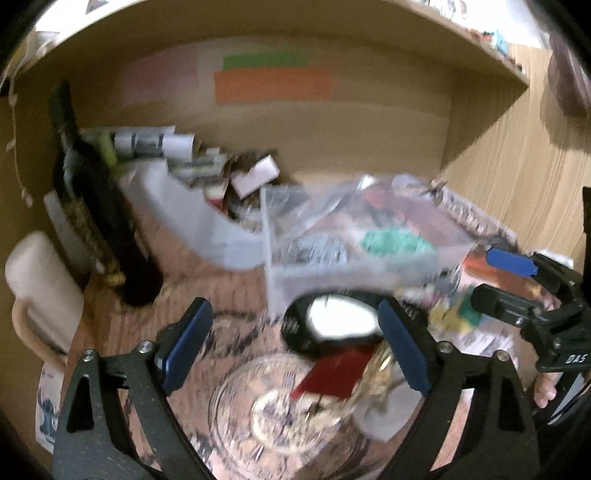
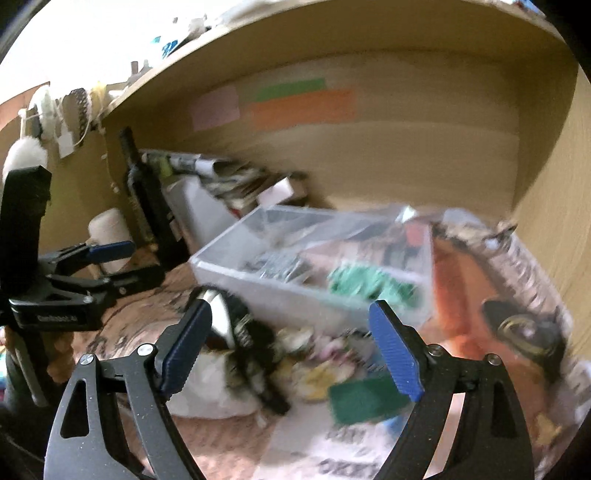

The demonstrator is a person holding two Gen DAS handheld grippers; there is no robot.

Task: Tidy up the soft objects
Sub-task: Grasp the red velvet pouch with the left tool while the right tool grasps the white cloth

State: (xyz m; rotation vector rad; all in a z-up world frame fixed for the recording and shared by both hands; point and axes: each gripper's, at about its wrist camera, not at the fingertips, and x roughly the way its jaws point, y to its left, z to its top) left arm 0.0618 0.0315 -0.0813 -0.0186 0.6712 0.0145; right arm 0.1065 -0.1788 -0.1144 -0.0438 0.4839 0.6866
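Both views are motion-blurred. A clear plastic bin [image 1: 354,236] with a green soft item [image 1: 395,240] inside sits on the cluttered desk; it also shows in the right wrist view [image 2: 295,269]. My left gripper [image 1: 295,343] is open and empty above a glass bowl [image 1: 280,413] and a black-rimmed white oval object [image 1: 340,321]. My right gripper [image 2: 291,347] is open and empty over a black-and-white fuzzy item [image 2: 251,354] and pale soft pieces [image 2: 317,365]. Each gripper appears in the other's view: the right one [image 1: 517,280], the left one [image 2: 107,266].
A dark bottle [image 1: 99,206] and a cream mug [image 1: 40,291] stand at the left. Papers and boxes [image 1: 207,162] pile at the back under a wooden shelf [image 1: 369,22]. A green card [image 2: 365,398] and magazines [image 2: 498,295] lie on the right.
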